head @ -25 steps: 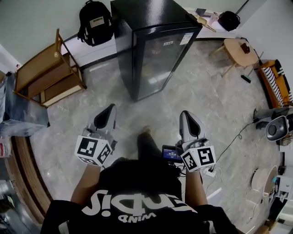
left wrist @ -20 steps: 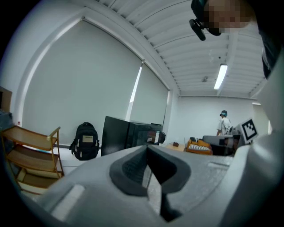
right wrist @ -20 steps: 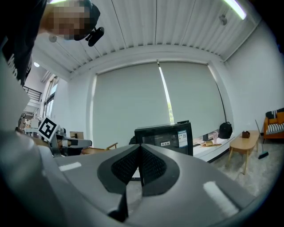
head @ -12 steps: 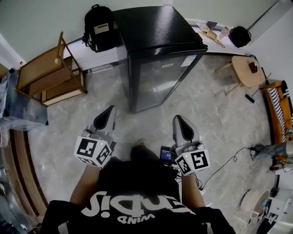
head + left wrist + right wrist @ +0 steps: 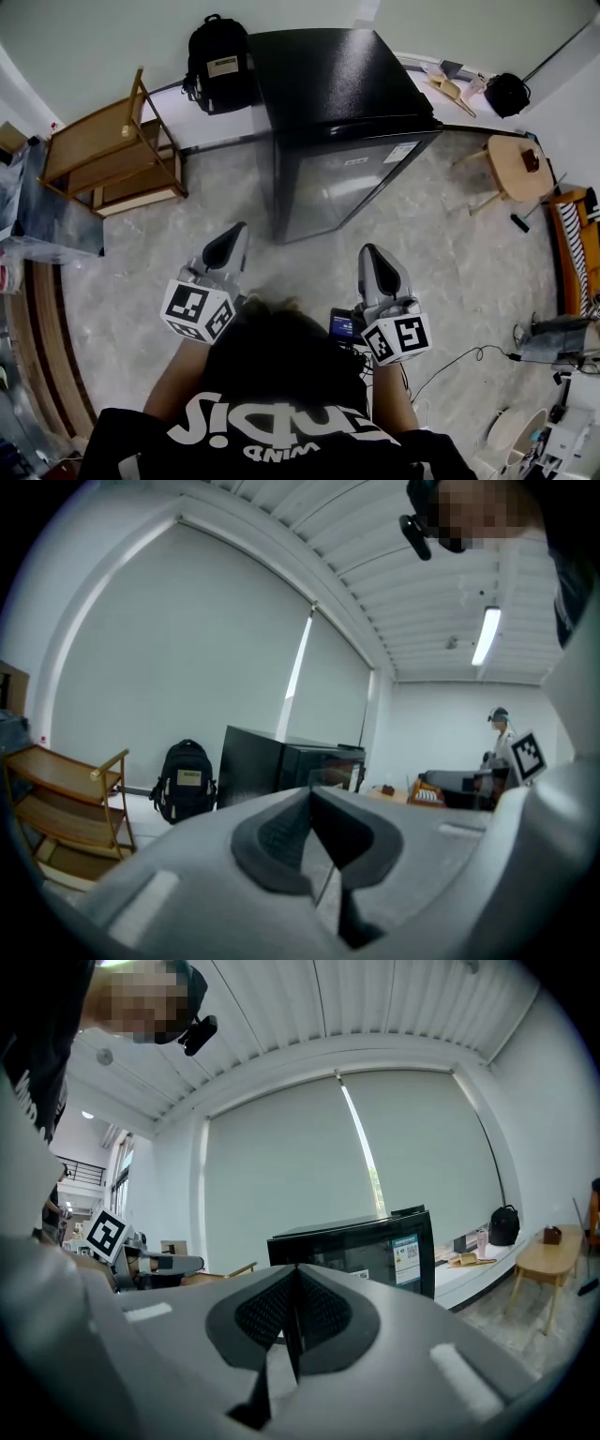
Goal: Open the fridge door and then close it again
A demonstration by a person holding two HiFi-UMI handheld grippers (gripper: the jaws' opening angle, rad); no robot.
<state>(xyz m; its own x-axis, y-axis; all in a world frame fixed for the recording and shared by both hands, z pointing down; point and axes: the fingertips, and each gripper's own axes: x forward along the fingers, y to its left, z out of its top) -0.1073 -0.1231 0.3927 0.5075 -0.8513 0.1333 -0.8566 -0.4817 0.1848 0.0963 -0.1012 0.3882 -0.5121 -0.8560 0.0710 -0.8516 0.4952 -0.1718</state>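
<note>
We see a pale marbled floor (image 5: 122, 272) carrying the black fridge (image 5: 347, 103) at its far side. A wooden shelf rack (image 5: 103, 155) stands on it to the left, a small round wooden table (image 5: 514, 169) to the right, and a black cable (image 5: 469, 354) trails across it at lower right.

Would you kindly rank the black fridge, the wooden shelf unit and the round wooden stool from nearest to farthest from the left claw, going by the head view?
1. Black fridge, just ahead and to the right of the left claw.
2. Wooden shelf unit, off to the left by the wall.
3. Round wooden stool, far right.
</note>
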